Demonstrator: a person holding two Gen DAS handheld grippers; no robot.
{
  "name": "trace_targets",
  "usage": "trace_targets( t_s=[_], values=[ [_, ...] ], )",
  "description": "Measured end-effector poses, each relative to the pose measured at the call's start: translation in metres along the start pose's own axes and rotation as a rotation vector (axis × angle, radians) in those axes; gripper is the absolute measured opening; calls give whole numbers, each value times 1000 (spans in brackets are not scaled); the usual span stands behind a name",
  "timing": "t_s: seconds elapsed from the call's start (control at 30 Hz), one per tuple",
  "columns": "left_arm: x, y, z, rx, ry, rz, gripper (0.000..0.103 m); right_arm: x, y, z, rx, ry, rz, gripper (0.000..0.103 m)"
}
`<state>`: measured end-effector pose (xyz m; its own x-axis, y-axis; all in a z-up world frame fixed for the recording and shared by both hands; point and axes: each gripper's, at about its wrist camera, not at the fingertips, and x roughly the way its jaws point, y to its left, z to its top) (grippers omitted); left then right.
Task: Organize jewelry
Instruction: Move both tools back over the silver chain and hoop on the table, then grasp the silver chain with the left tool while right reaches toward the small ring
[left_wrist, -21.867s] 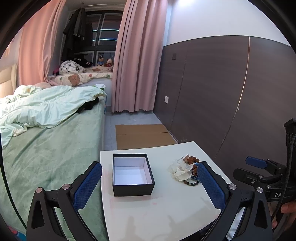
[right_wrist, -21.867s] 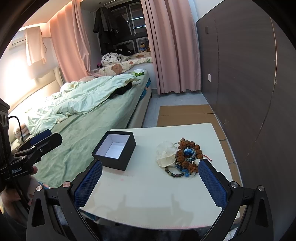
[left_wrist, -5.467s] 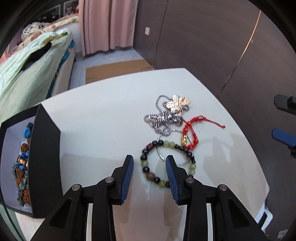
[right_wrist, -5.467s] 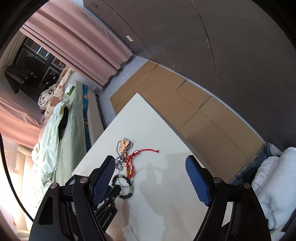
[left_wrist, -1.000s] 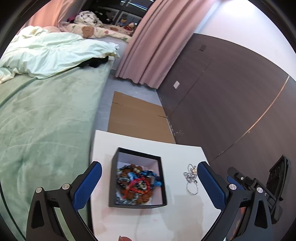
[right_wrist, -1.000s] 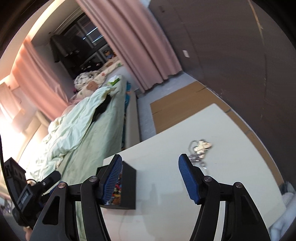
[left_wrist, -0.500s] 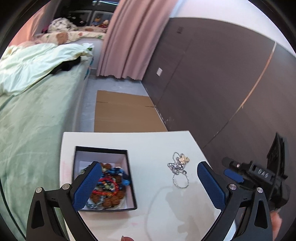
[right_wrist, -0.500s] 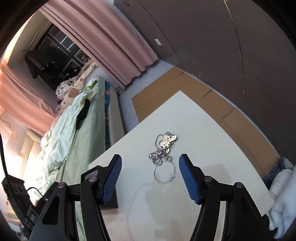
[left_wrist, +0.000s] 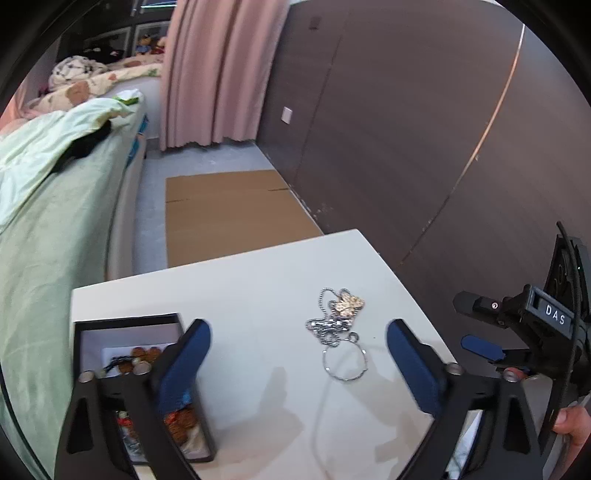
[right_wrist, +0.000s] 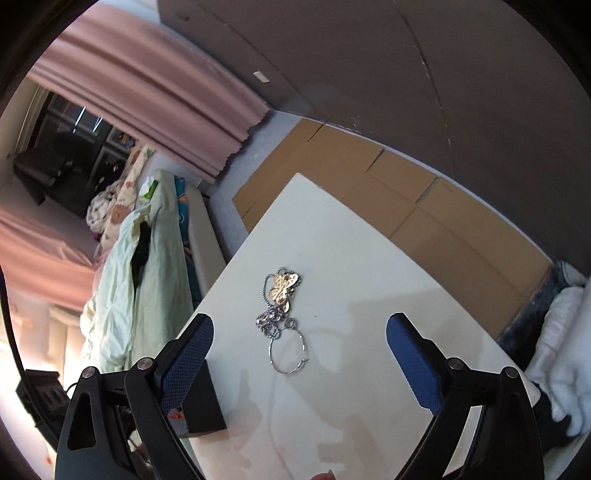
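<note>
A silver chain with a gold butterfly pendant and a thin silver bangle lie together on the white table. They also show in the right wrist view: pendant, bangle. A black box at the table's left holds beaded bracelets; its corner shows in the right wrist view. My left gripper is open and empty, above the table between box and chain. My right gripper is open and empty, just in front of the bangle.
A bed with green bedding runs along the table's left side. Flattened cardboard lies on the floor beyond the table. A dark panelled wall stands to the right. White cloth lies by the table's right corner.
Both grippers have moved closer to the chain and bangle. The right gripper's jaws have opened wider. The left view has swung right, away from the box.
</note>
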<state>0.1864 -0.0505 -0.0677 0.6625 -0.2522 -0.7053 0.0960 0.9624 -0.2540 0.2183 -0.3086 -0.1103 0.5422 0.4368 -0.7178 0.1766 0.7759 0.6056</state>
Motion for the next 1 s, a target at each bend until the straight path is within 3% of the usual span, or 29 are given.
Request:
trace_targets(
  t_s=[0.2, 0.63, 0.77, 0.9, 1.0],
  values=[
    [25, -15, -2, 50, 36, -18, 68, 6, -7, 8, 39, 17, 3, 95],
    [95, -29, -18, 168, 190, 22, 60, 16, -19, 21, 111, 42, 47, 95],
    [107, -30, -18, 179, 205, 16, 59, 19, -18, 26, 115, 40, 52, 95],
    [120, -31, -17, 177, 222, 17, 52, 18, -20, 27, 129, 26, 56, 95],
    [121, -33, -16, 199, 183, 33, 50, 19, -21, 27, 139, 31, 62, 95]
  ],
)
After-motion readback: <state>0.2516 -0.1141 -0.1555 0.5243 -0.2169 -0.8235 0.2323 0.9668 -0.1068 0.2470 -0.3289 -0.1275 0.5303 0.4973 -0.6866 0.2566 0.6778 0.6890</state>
